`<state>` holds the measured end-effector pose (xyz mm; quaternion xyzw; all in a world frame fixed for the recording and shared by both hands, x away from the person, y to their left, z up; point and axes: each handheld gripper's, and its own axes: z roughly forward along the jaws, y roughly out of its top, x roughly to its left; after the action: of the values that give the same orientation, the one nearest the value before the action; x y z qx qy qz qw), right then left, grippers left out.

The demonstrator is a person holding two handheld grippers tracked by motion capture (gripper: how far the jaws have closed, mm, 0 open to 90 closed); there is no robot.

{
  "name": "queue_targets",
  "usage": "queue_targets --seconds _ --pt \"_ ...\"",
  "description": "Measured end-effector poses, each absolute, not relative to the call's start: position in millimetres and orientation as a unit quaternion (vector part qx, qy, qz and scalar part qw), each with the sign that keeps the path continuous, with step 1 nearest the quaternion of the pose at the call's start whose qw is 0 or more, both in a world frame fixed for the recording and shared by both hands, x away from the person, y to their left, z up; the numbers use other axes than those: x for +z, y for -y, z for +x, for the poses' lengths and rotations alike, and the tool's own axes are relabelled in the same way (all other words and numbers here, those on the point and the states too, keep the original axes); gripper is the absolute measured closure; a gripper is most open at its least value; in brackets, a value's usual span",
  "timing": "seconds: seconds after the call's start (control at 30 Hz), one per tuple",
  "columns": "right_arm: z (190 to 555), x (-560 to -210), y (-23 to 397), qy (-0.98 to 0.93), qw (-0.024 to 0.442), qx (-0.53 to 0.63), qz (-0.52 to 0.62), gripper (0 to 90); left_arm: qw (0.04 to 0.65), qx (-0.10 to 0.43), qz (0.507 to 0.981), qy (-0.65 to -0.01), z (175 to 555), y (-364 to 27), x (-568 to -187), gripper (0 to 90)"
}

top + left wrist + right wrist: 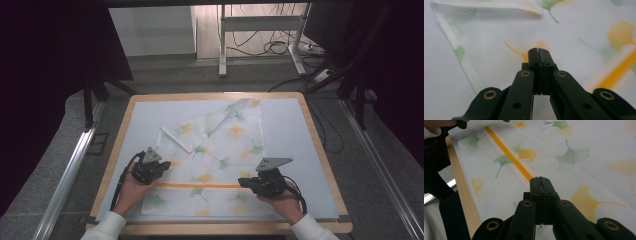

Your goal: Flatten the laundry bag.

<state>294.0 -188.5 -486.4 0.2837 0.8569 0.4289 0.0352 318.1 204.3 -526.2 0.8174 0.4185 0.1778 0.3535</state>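
A white cloth [220,150] printed with green and yellow ginkgo leaves lies on the table, its upper left part folded over into a diagonal flap [187,132]. An orange stripe [200,185] crosses the cloth near the front. My left gripper [164,165] rests over the cloth's left side, jaws shut, with nothing seen between them. In the left gripper view its tips [539,50] hover over a yellow leaf. My right gripper [241,183] points left along the stripe [509,152]. Its jaws are also shut [540,178] just above the cloth [586,135].
A pale mat [290,135] covers the wooden table [322,150], with bare mat right of the cloth. The table's front wooden edge [461,185] runs close to the cloth's hem. Metal rails [380,165] flank the table. A desk frame [222,45] and cables [280,47] sit beyond.
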Motion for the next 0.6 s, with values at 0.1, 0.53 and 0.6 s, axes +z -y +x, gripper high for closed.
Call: queue_targets --seconds 0.1,0.53,0.6 --pt "292.9 -484.9 188.5 -0.857 0.036 0.431 0.281 89.2 0.363 0.168 0.813 -0.424 331.7 -203.5 -526.6 90.0" --pt "292.7 -481.7 191.3 -0.852 0.039 0.438 0.284 89.3 0.362 0.122 0.821 -0.425 378.3 -191.8 -524.3 90.0" --pt "292.4 -480.6 192.0 -0.851 0.041 0.44 0.285 89.3 0.355 0.116 0.823 -0.428 386.6 -191.6 -525.7 90.0"
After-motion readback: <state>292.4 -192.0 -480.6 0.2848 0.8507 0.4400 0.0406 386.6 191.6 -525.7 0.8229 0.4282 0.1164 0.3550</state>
